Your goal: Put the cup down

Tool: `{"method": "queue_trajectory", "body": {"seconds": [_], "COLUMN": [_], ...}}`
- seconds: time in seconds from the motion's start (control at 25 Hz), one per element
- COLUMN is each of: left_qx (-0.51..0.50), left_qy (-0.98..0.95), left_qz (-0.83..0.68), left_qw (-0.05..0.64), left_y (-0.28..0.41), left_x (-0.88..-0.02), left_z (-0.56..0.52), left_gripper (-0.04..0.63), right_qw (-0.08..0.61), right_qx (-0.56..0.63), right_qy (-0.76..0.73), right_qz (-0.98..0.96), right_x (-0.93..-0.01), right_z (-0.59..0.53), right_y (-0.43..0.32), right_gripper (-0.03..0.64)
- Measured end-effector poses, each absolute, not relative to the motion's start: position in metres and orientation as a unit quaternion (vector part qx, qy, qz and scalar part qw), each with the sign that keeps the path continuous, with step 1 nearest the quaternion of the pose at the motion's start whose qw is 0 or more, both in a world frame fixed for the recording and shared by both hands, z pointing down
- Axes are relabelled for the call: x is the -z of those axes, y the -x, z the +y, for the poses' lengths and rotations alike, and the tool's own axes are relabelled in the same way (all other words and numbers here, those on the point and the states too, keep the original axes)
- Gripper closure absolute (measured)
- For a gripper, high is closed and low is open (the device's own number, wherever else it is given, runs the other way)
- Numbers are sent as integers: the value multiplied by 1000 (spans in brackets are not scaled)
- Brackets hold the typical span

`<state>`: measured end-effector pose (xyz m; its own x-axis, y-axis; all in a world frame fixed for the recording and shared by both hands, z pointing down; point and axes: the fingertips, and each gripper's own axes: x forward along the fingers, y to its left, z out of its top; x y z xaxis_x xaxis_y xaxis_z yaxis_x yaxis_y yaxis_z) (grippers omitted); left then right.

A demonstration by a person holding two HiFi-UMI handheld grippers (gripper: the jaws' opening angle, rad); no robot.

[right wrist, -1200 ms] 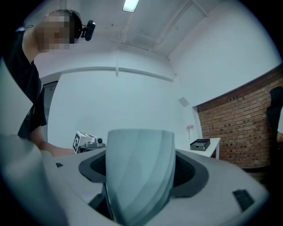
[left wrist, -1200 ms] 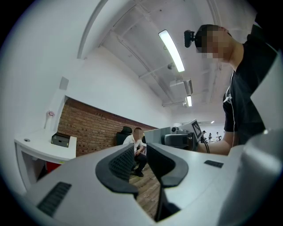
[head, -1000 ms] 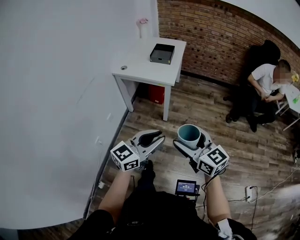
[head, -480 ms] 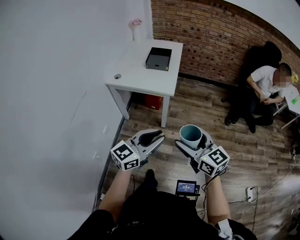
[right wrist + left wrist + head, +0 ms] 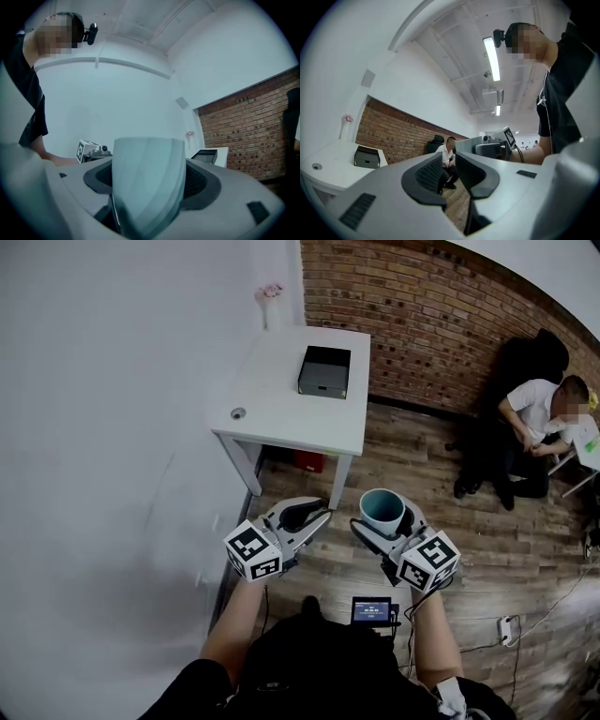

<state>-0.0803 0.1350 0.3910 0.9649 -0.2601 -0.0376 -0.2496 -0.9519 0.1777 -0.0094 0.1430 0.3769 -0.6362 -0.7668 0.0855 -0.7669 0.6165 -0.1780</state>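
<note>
Clock bearings are read on the head view, 12 at the top.

Right gripper (image 5: 384, 520): jaws clamped on the cup (image 5: 382, 509), one pad on each side of its wall. The right gripper view shows the same, the pale teal cup wall (image 5: 147, 183) filling the space between both dark pads. The cup is upright with its mouth facing up and its inside looks empty. It is carried over the wooden floor (image 5: 487, 549), not resting on any surface.

Left gripper (image 5: 315, 518): at 9 o'clock of the cup, just beside it but not touching. In the left gripper view its jaws (image 5: 451, 171) stand slightly apart with a narrow gap and nothing between them.

White table (image 5: 281, 418): at 12 o'clock of the left gripper, against the white wall, well apart from the cup. On it are a grey box (image 5: 324, 371) toward the far side and a small round item (image 5: 238, 412) near its 8 o'clock corner. A pink flower (image 5: 270, 292) stands at the far corner.

Brick wall (image 5: 422, 315): from 12 to 2 o'clock.

Seated person (image 5: 536, 418): at 2 o'clock of the cup, well apart.

Small screen (image 5: 372, 611): at 6 o'clock of the cup, near the wearer's waist.
</note>
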Motion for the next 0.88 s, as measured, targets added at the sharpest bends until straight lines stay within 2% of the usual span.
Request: {"method": "queue_trajectory", "body": {"seconds": [0.88], "left_qx": [39], "left_qy": [-984], "left_qz": [-154], "left_qw": [81], "left_y": [107], "left_x": [-405], "left_z": [40], "left_gripper": [517], "right_qw": [5], "right_qx": [-93], "right_qy": [-415], "right_qz": [-905], "right_x": [-388], "right_z": [45], "right_y": [32], "right_gripper": [227]}}
